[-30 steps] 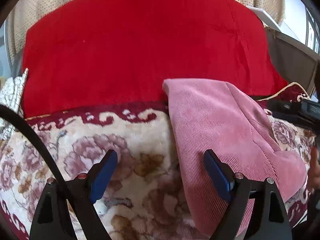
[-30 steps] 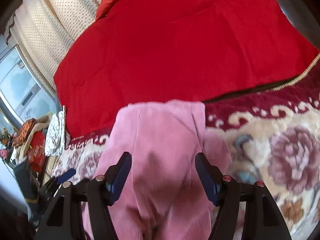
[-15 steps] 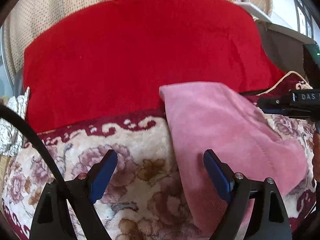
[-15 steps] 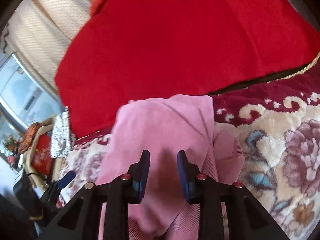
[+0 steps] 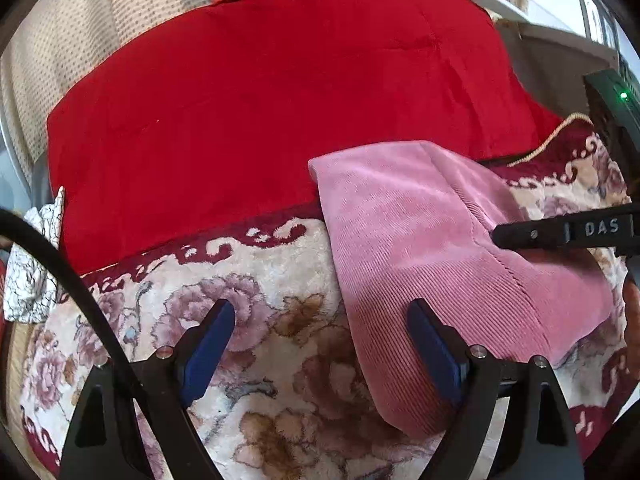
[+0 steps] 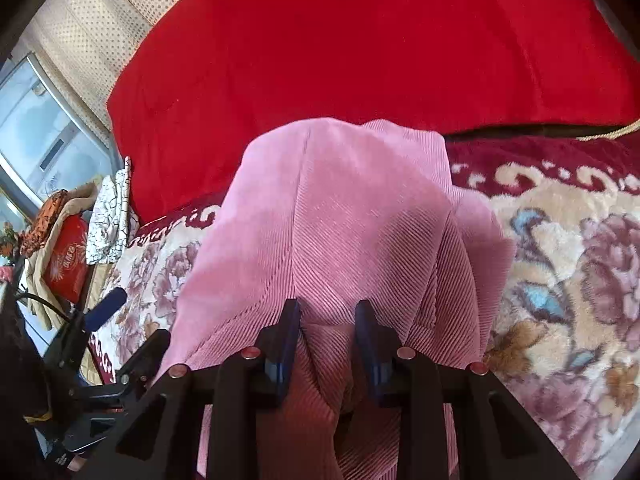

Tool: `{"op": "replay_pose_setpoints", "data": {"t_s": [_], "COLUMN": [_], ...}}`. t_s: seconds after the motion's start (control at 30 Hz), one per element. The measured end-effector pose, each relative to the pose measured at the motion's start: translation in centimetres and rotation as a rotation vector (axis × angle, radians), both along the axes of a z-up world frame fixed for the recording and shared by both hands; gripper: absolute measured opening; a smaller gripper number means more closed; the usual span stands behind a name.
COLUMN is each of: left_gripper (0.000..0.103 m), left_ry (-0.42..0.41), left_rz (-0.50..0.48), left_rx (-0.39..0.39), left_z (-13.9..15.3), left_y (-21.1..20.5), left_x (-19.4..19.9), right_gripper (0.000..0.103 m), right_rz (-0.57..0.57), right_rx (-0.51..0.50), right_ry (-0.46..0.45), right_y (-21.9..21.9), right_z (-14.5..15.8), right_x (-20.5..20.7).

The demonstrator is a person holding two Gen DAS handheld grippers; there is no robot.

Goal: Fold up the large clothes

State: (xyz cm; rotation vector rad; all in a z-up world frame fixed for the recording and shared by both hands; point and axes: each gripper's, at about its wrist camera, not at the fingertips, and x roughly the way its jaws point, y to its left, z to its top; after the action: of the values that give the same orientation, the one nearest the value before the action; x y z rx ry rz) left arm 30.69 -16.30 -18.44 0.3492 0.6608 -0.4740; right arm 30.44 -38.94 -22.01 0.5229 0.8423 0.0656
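A folded pink corduroy garment (image 5: 416, 240) lies on a floral blanket (image 5: 256, 280), its far edge against a red quilt (image 5: 280, 112). My left gripper (image 5: 320, 344) is open and empty, with its right finger over the garment's near left edge. My right gripper (image 6: 328, 340) is shut on a bunched fold of the pink garment (image 6: 340, 220) at its near end. The right gripper's finger also shows in the left wrist view (image 5: 560, 236), pressed into the garment's right side.
The red quilt (image 6: 360, 48) fills the back of the bed, with a cream dotted curtain (image 5: 80, 40) behind. A white patterned cloth (image 5: 32, 272) and a red box (image 6: 66, 264) sit at the left edge. A black cable (image 5: 60, 280) crosses the left wrist view.
My right gripper has closed from wide open onto a fold of the pink garment. The left gripper stayed open and drew back a little.
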Motion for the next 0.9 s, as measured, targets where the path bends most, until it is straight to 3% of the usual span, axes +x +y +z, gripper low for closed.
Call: {"op": "replay_pose_setpoints", "data": {"t_s": [0.23,0.33,0.4,0.5,0.6,0.9], "left_gripper": [0.088,0.088,0.088,0.088,0.088,0.088], "left_ry": [-0.022,0.019,0.070,0.000,-0.013,-0.033], "left_rz": [0.015,0.034,0.020,0.019,0.016,0.016], "left_rx": [-0.039,-0.026,0.023,0.072,0.063,-0.063], "left_z": [1.2,0.3,-1.3,-1.4,-0.9,1.4], "left_y": [2.0,2.3,1.5,0.9,1.3,3.0], "left_x": [-0.9,-0.3,0.1,-0.7,-0.9,-0.9], "right_gripper": [0.033,0.033,0.033,0.033,0.033,0.033], "right_rz": [-0.010,0.011,0.031,0.053,0.039,-0.055], "right_rx": [0.018,0.029,-0.007,-0.029,-0.007,-0.001], "right_ry": [-0.113,-0.146,-0.124,-0.027,-0.042,-0.281], "right_y": [0.4,1.3,2.0,3.1,2.6,0.9], "right_z": [2.7,3.1,2.5,0.1,0.3,4.6], "right_x": [-3.2,-4.8,-4.7,-3.0,-3.0,-6.6]}}
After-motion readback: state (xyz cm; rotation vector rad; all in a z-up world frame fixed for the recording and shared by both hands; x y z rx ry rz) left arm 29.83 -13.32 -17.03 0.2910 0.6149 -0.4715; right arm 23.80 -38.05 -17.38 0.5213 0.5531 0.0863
